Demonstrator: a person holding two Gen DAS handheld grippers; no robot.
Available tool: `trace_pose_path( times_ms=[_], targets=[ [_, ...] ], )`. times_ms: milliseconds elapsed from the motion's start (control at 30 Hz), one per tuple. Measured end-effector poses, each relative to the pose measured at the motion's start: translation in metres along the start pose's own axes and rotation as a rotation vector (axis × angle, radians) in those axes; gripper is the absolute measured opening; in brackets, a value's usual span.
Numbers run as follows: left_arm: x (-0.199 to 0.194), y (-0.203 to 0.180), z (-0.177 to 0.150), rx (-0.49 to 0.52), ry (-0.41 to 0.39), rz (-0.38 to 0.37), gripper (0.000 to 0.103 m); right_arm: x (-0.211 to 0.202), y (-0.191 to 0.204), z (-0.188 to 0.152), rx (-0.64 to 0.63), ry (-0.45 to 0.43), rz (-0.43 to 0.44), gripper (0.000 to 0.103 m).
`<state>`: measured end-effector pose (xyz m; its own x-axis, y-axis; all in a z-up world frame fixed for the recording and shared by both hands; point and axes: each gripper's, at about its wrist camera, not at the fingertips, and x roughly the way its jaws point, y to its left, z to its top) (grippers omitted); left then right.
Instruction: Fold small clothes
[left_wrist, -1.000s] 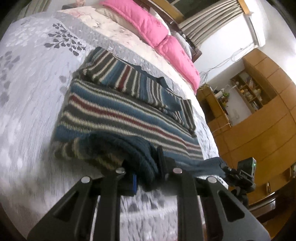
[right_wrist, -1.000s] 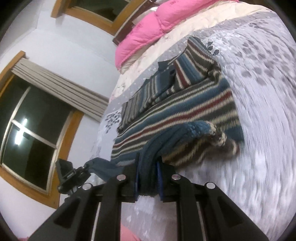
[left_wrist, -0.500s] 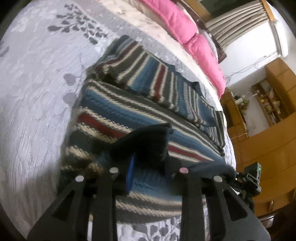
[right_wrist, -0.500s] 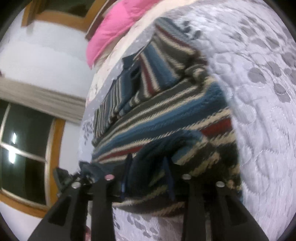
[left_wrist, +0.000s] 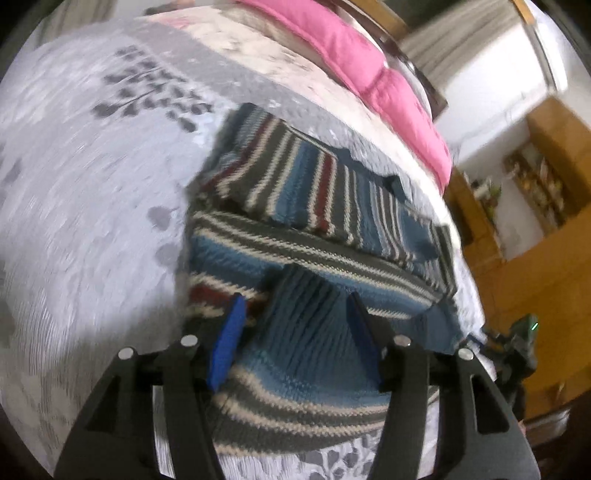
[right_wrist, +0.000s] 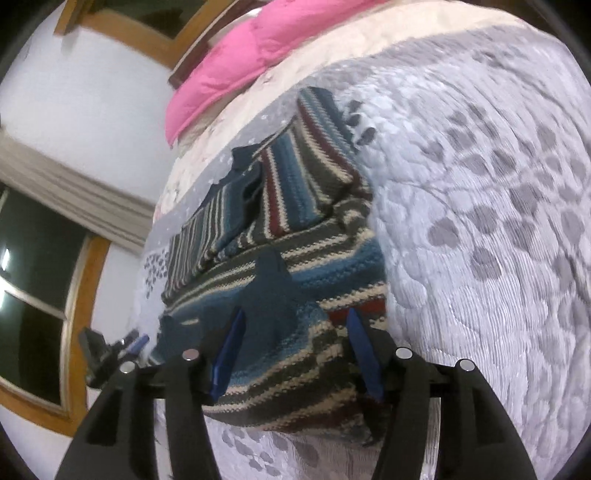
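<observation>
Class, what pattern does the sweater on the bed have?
The sweater has blue, grey, cream and dark red stripes, clearest in the left wrist view.

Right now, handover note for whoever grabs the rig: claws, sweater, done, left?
Left claw: open, fingers straddling the hem of the sweater, no grip.
Right claw: open, same, over the hem's other end.
Sweater lies on the bed, sleeves folded in across the chest, hem laid up over the lower body.
Left: pull both claws clear, check the fold lies flat, possibly one more fold.
</observation>
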<state>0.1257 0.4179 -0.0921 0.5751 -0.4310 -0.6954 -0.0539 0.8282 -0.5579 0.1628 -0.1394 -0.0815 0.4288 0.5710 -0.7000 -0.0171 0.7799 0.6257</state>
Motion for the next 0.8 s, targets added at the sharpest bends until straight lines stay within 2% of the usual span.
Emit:
trace_pose_path(
  times_ms=[167,467,600,633,667,733,800],
  targets=[
    [0.031,-0.012,0.007,0.110,0.079,0.054,0.059,0.007,0.015,0.003,-0.087,0.019,-0.018,0.062],
    [0.069,-0.019,0.009,0.177,0.178,0.061,0.066,0.029,0.029,0.008,-0.203,0.067,-0.068,0.063],
    [0.069,-0.026,0.004,0.217,0.192,0.077,0.067,0.045,0.043,0.011,-0.288,0.108,-0.084,0.073],
    [0.069,-0.027,0.003,0.221,0.193,0.081,0.060,0.049,0.045,0.013,-0.312,0.122,-0.088,0.073],
    [0.068,-0.028,0.002,0.226,0.194,0.088,0.047,0.055,0.048,0.015,-0.331,0.133,-0.095,0.073],
    [0.066,-0.030,0.000,0.218,0.198,0.076,0.034,0.065,0.051,0.019,-0.358,0.157,-0.104,0.073],
    [0.061,-0.032,-0.002,0.196,0.193,0.047,0.030,0.077,0.053,0.023,-0.377,0.187,-0.114,0.073]
  ],
)
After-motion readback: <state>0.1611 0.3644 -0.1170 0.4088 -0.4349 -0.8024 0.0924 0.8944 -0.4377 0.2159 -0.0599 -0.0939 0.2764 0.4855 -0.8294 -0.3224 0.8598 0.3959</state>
